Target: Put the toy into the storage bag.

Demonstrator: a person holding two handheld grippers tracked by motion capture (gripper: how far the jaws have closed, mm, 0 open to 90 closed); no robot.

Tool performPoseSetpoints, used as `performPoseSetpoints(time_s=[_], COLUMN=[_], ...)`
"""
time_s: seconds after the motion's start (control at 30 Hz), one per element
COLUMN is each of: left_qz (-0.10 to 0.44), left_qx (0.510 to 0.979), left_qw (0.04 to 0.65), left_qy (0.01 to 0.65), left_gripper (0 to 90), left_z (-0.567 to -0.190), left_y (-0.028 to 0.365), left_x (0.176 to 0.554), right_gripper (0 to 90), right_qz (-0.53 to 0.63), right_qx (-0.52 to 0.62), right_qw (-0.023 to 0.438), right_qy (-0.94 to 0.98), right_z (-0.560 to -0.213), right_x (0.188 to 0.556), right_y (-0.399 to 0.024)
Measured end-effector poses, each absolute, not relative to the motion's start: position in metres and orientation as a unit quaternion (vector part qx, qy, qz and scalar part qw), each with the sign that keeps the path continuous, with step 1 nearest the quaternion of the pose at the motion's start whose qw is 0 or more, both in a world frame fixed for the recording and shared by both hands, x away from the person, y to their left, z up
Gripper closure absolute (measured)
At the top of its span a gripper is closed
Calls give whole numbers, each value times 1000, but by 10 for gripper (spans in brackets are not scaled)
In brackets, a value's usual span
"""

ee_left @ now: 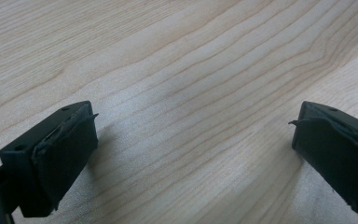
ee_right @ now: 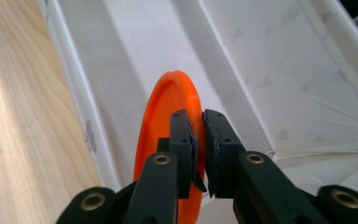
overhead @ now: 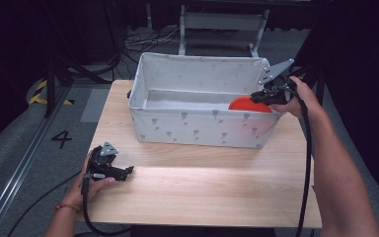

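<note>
While clamped on one orange plate [ee_right: 168, 135] inside one white bin [overhead: 197, 129], right tool [ee_right: 199, 154]; left tool [ee_left: 193, 154] wide.

Plate [overhead: 246, 104] in bin [overhead: 197, 127], on table [overhead: 202, 187]

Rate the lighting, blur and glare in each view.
High view: the room is dark, the table is lit, with a bright patch ahead of the left gripper. Left gripper view: wood grain sharp, jaws soft, shadows under them. Right gripper view: the right gripper and orange disc are sharp, the white bin bright.
</note>
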State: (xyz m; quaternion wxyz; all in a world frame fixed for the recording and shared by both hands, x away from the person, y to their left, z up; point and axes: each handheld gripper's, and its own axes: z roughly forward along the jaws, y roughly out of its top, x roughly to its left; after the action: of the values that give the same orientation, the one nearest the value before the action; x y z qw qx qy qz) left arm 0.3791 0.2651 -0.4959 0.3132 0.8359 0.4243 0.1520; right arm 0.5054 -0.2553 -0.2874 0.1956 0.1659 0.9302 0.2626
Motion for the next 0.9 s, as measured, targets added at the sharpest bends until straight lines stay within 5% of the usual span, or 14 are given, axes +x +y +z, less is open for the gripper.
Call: performPoseSetpoints(time_s=[0.9], left_qz=[151], left_qx=[836], left_qw=[313], left_qy=[425], left_gripper=[4], left_z=[-496], left_y=[265], left_x=[379], right_gripper=[793], right_qz=[188], right_qx=[152], right_qw=[125], right_qy=[962], right_z=[-306], right_x=[514], right_y=[-237])
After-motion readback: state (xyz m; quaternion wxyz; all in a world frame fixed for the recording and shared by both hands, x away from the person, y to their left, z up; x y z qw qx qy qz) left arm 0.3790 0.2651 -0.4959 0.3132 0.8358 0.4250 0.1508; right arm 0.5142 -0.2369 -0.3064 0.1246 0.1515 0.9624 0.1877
